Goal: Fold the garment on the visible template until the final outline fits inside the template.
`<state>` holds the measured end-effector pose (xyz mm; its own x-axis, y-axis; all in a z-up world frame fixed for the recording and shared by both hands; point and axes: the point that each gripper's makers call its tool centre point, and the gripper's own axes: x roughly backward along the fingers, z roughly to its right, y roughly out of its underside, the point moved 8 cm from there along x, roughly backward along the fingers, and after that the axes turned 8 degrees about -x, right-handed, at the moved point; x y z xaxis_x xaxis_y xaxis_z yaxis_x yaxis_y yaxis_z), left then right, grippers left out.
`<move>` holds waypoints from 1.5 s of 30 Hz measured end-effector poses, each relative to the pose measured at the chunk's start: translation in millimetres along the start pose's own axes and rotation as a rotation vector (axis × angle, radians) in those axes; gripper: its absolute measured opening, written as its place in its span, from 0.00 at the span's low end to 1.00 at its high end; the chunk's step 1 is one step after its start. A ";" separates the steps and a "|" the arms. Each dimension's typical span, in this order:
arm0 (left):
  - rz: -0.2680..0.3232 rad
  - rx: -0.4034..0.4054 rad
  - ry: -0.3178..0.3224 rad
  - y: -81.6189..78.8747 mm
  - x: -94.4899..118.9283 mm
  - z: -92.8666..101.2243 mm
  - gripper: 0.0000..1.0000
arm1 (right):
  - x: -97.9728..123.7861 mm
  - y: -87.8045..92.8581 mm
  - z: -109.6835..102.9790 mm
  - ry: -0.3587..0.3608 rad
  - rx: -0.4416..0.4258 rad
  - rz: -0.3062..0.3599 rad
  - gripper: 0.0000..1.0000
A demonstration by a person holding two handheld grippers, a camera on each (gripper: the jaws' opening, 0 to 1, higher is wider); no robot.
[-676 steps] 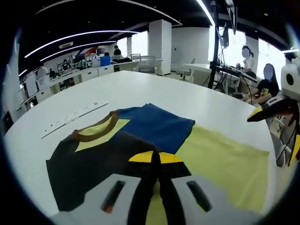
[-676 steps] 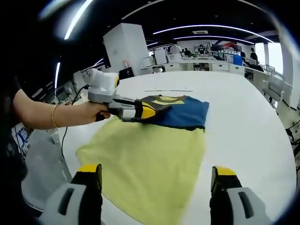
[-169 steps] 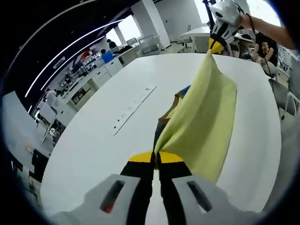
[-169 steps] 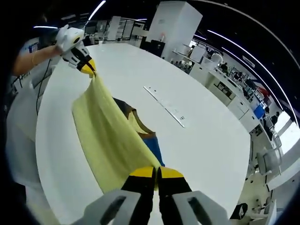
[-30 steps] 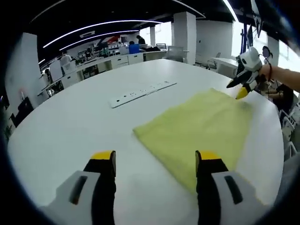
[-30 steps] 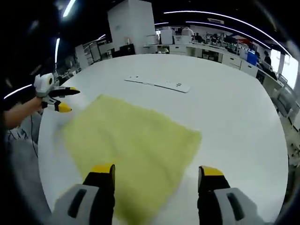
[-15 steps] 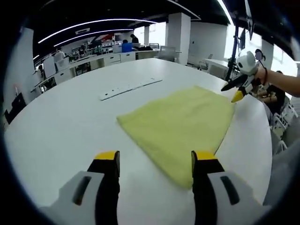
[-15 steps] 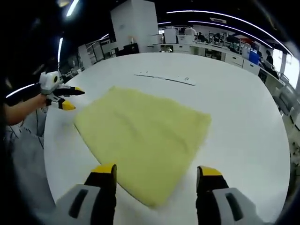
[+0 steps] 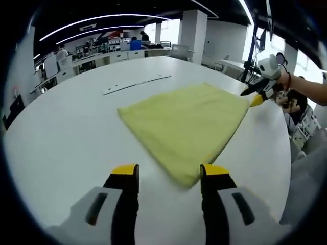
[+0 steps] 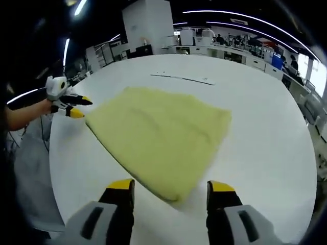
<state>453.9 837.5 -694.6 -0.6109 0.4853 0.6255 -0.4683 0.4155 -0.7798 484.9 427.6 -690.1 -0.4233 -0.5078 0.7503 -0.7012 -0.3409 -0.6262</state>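
Seemingly folded garment [image 9: 186, 122] corner between open left claw [image 9: 168, 175] jaws

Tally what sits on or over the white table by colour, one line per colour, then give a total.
Yellow garment: 1
White strip: 1
Grey grippers with yellow-tipped jaws: 2, left gripper and right gripper
Total: 4

Bare white table [image 9: 61, 127] lies open on every side of the folded yellow garment [image 9: 186, 120]; the only low obstacle is a thin white strip [image 9: 135, 84] beyond its far edge, well apart, and chairs [image 9: 301, 127] crowd the table's edge
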 end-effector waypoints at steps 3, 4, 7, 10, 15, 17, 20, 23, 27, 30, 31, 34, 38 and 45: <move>-0.015 -0.005 0.011 3.2 -1.2 3.8 0.38 | 0.3 5.2 -0.2 -0.001 -0.008 -0.001 0.47; -0.019 -0.007 0.015 4.1 -1.4 4.8 0.37 | 0.5 6.7 -0.7 -0.003 -0.004 -0.001 0.43; -0.023 -0.004 0.025 7.0 -1.5 7.7 0.32 | 0.5 11.9 -1.1 -0.003 0.000 -0.010 0.38; -0.039 -0.006 0.029 10.0 -1.7 9.7 0.29 | 1.1 16.6 0.5 0.009 -0.005 -0.009 0.32; -0.050 -0.006 0.036 14.3 -1.4 13.3 0.24 | 3.1 20.7 3.0 0.026 -0.031 0.004 0.20; -0.048 -0.001 0.040 16.0 -0.9 14.9 0.23 | 3.8 21.4 3.7 0.032 -0.040 0.008 0.18; -0.047 -0.001 0.043 17.4 -0.1 16.0 0.18 | 4.3 21.7 5.4 0.038 -0.047 0.022 0.14; -0.036 0.017 0.048 18.0 0.3 15.5 0.11 | 3.4 22.9 5.3 0.035 -0.060 0.024 0.10; -0.029 0.026 0.052 17.5 -0.4 15.6 0.10 | 2.1 22.9 4.0 0.032 -0.063 0.029 0.09; -0.029 0.027 0.057 17.6 -1.4 16.9 0.07 | 1.2 22.2 4.0 0.032 -0.067 0.036 0.06; -0.030 0.027 0.057 17.4 -1.8 17.6 0.07 | 1.2 22.0 4.1 0.033 -0.068 0.038 0.04; -0.030 0.028 0.059 17.5 -2.2 18.0 0.05 | 1.8 22.3 5.3 0.036 -0.069 0.039 0.03; -0.030 0.034 0.059 17.8 -2.3 17.7 0.01 | 3.3 23.0 6.9 0.039 -0.070 0.044 0.00; -0.038 0.025 0.051 19.3 -1.1 15.7 0.00 | 5.6 23.6 8.3 0.040 -0.069 0.045 0.00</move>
<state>435.6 832.9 -710.8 -0.5590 0.5083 0.6551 -0.5071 0.4154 -0.7551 470.7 410.2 -702.5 -0.4773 -0.4887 0.7304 -0.7183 -0.2619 -0.6446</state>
